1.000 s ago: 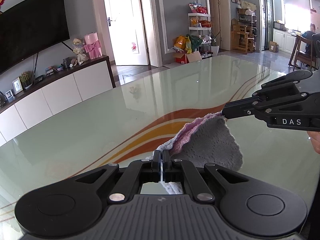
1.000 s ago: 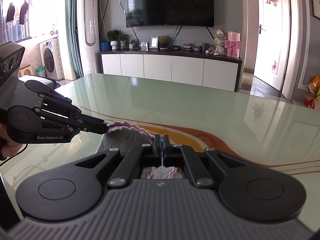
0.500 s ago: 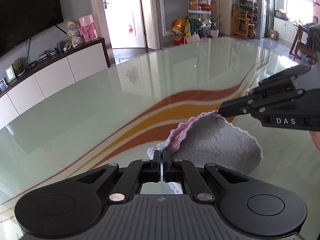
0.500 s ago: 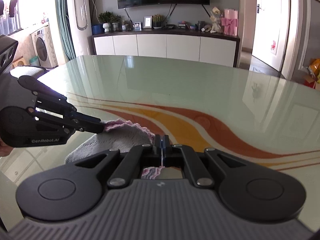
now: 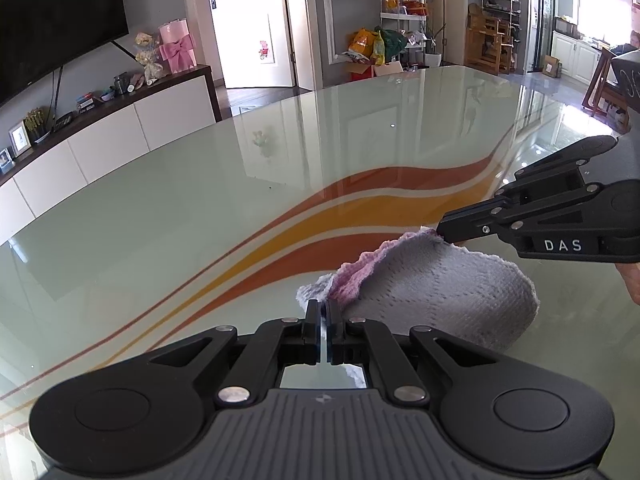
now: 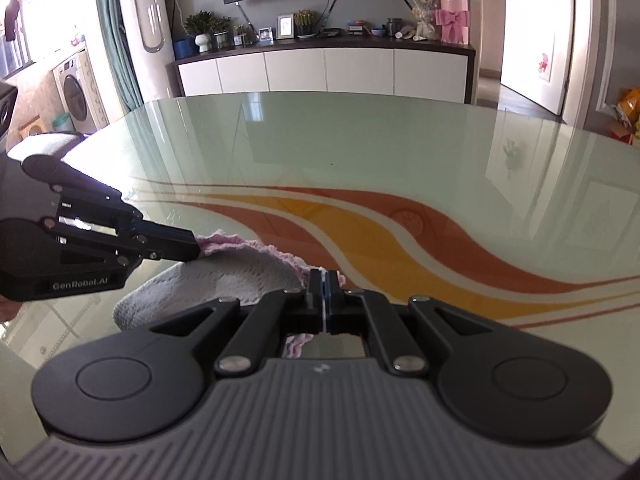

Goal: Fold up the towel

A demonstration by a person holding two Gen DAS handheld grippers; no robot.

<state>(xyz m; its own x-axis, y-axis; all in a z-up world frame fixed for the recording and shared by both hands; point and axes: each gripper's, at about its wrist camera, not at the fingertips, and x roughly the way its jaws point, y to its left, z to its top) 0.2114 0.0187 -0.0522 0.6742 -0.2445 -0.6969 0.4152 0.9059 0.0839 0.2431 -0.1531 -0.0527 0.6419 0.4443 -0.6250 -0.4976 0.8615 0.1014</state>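
A small grey towel (image 5: pixel 448 292) with a pink scalloped edge hangs in a loop between my two grippers, its fold resting low over the glass table (image 5: pixel 200 216). My left gripper (image 5: pixel 323 308) is shut on one corner of the towel. My right gripper (image 5: pixel 442 230) shows at the right of the left wrist view, shut on the other corner. In the right wrist view the towel (image 6: pixel 224 280) sags at lower left, my right gripper (image 6: pixel 323 280) is shut on its pink edge, and my left gripper (image 6: pixel 194 246) pinches the far corner.
The pale green glass table (image 6: pixel 360 160) has orange and yellow curved stripes (image 6: pixel 400 240). A white TV cabinet (image 6: pixel 320 70) stands beyond its far edge. A doorway and shelving (image 5: pixel 400 12) lie behind the table in the left wrist view.
Both grippers have carried the towel forward and lower over the table. The towel's grey fold has spread wider and sunk toward the glass. Both grips stay shut.
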